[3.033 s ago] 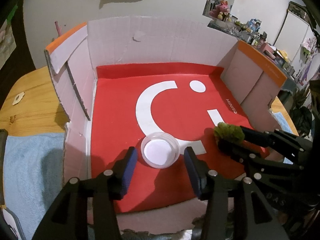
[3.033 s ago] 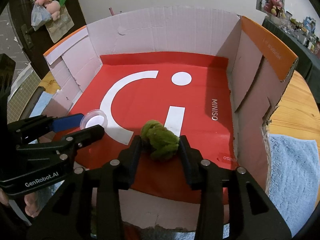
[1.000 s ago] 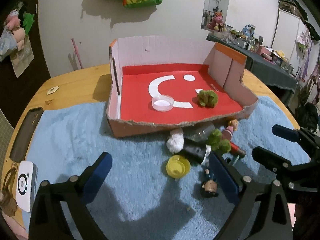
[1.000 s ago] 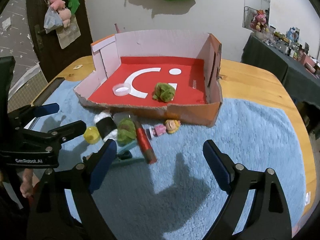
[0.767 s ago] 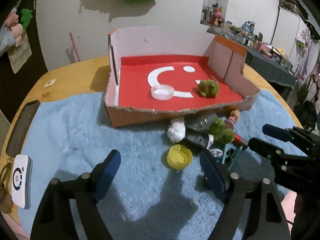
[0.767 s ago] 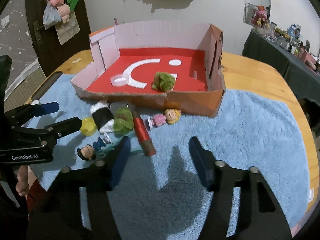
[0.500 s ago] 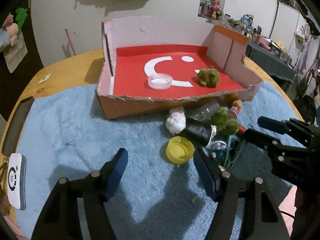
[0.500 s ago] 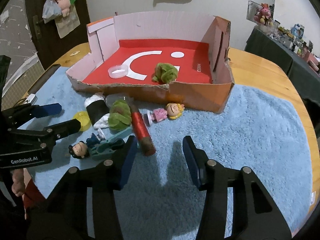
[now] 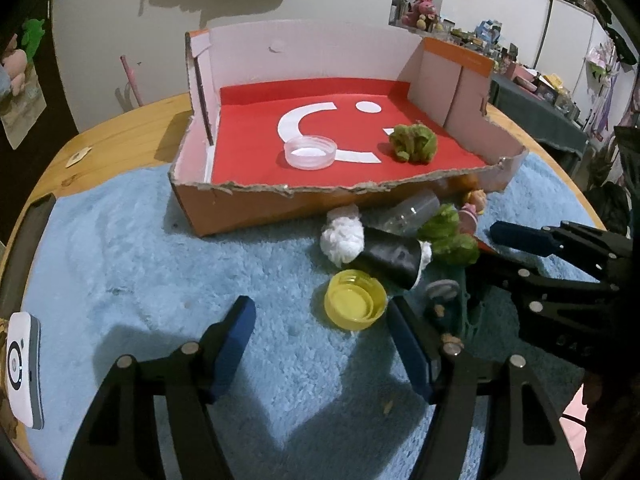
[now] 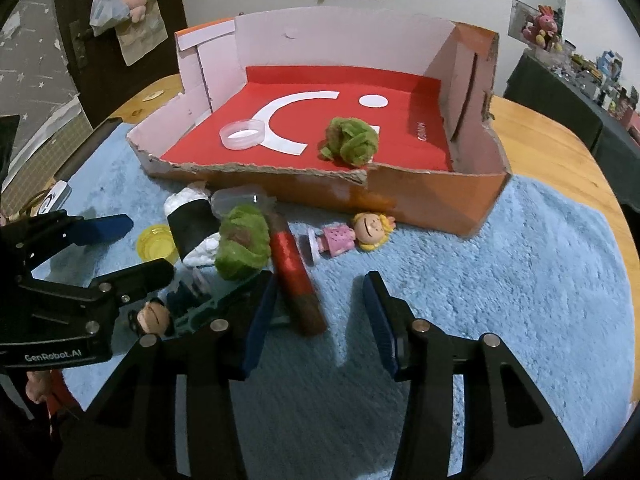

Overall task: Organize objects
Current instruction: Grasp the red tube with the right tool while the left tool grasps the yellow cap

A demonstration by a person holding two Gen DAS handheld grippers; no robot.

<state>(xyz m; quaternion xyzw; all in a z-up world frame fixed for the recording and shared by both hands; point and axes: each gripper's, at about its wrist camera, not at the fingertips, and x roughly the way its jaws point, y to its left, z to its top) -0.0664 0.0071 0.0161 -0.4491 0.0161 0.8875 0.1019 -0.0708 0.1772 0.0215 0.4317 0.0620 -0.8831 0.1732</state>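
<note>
1. Right wrist view gives me two pieces of readable writing: "GenRobot.AI" in pale letters on the body of the left gripper, and a small white word on the red floor of the cardboard box near its right wall, too small and tilted for me to make out.
2. The box is open-topped, orange outside, pale inside, with a torn front edge; its red floor carries white shapes, an arc and a dot.
3. Inside the box I count two things: one clear plastic lid and one green fuzzy ball, apart from each other.
4. On the blue fluffy mat in front of the box I count one yellow cap, one black tube with white stuffing at both ends, a second green fuzzy clump, one red cylinder, one blonde doll in pink, one dark-haired figurine and one clear bottle.
5. My left fingers stand spread with bare mat between them, the yellow cap just ahead; they have just been closing.
6. My right gripper has also just been narrowing, its fingers apart, the red cylinder's near end lying between them, unpressed.
</note>
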